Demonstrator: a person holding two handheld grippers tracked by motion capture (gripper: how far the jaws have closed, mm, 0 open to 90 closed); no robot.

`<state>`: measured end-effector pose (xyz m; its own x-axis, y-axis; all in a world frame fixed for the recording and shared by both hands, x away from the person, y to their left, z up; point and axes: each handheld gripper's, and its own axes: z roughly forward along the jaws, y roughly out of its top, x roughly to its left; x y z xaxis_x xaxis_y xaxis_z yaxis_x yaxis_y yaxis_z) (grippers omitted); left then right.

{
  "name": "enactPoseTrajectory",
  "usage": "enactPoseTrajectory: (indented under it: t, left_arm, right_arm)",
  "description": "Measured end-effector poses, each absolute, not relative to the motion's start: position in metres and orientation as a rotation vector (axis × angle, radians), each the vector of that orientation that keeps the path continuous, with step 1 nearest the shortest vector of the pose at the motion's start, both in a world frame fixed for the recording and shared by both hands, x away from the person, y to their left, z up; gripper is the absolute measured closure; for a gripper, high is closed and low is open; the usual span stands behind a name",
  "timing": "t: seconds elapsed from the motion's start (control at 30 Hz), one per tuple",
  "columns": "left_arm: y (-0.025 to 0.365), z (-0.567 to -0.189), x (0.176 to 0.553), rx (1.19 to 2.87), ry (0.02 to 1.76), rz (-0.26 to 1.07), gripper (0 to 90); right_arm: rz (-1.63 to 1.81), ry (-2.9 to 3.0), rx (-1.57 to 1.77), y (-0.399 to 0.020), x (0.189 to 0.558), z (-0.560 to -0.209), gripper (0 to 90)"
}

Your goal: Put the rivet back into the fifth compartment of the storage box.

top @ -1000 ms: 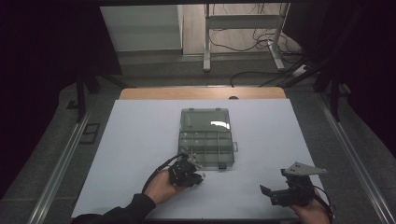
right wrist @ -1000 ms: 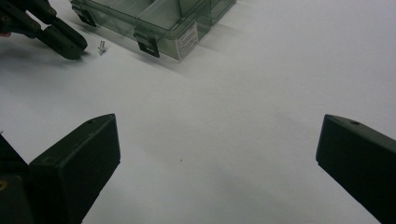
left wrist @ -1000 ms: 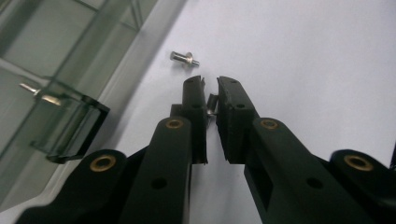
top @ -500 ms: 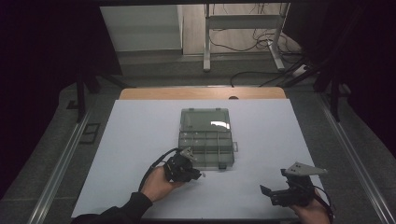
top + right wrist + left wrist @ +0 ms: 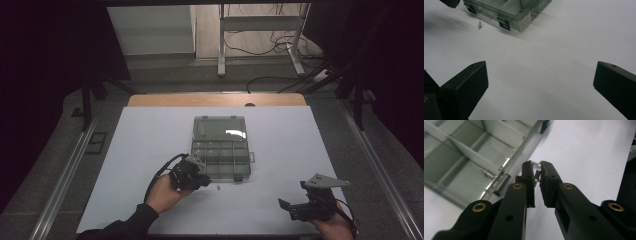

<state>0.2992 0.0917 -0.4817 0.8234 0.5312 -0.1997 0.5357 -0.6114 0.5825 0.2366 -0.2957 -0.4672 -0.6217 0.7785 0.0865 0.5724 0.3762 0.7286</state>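
High view sat above the near table edge, facing forward-down, far off. Left gripper view looked close along its jaws at the compartment box (image 5: 471,157), upper left. Right gripper view shared that box (image 5: 506,10), top.

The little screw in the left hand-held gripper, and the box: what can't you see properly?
- Screw, left gripper view: mostly hidden between the left hand-held gripper's black jaws; its length can't be told.
- Organizer box, high view: contents too small to make out.
- Box label, right gripper view: print too small to read.
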Motion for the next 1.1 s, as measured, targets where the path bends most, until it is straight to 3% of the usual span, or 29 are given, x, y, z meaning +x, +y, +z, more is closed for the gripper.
enactPoseTrajectory:
  t: [1.1]
  left_arm:
    - [0.123, -0.474, 0.313, 2.254, 0.879, 0.084, 82.9]
  right_arm:
    - [1.09, 2.371, 1.203, -0.296, 0.237, -0.467, 0.0]
